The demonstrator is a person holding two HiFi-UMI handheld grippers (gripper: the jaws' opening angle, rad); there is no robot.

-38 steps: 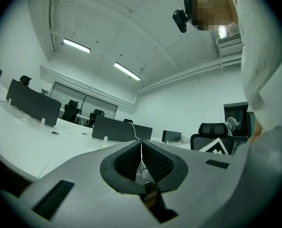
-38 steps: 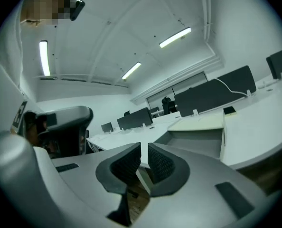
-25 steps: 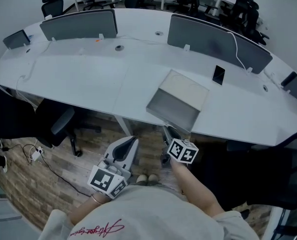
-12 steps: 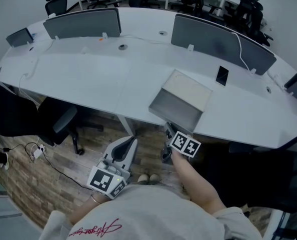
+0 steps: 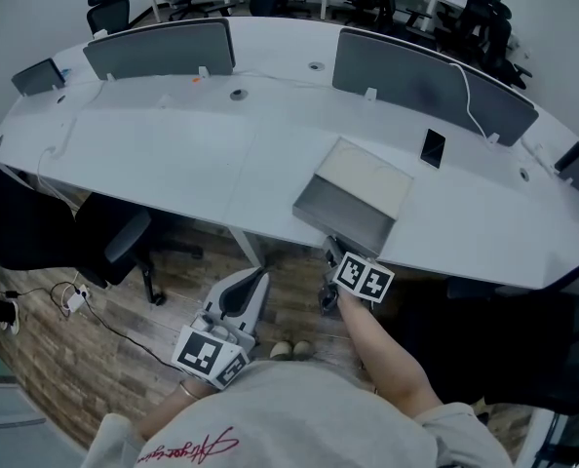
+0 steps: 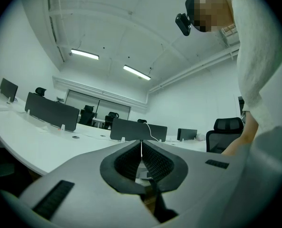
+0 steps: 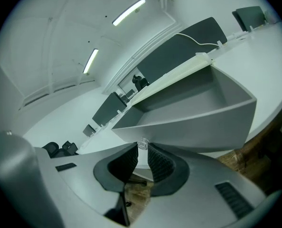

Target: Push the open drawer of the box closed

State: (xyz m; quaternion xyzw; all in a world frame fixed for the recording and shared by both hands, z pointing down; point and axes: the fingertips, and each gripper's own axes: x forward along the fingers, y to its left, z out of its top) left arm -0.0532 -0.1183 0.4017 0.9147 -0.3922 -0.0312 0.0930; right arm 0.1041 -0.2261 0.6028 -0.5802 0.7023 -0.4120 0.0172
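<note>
A cream-topped box [image 5: 367,175] sits near the front edge of the white desk [image 5: 173,154]. Its grey drawer [image 5: 336,213] is pulled out toward me. My right gripper [image 5: 330,251] is just below the drawer's front. In the right gripper view the drawer front [image 7: 188,120] fills the middle, and a small clear knob [image 7: 142,143] on it lies between my closing jaws [image 7: 142,149]. The pads flank the knob closely without clearly pressing it. My left gripper [image 5: 260,274] hangs lower left over the floor, away from the box, with its pads [image 6: 141,144] together and nothing in them.
A dark phone [image 5: 432,147] lies behind the box. Grey partition screens [image 5: 158,47] [image 5: 431,81] stand along the desk's middle. Black office chairs sit under the desk at left [image 5: 114,242] and at right [image 5: 523,339]. Cables [image 5: 75,300] trail on the wooden floor.
My right gripper has risen slightly toward the drawer's front. The left gripper has barely moved.
</note>
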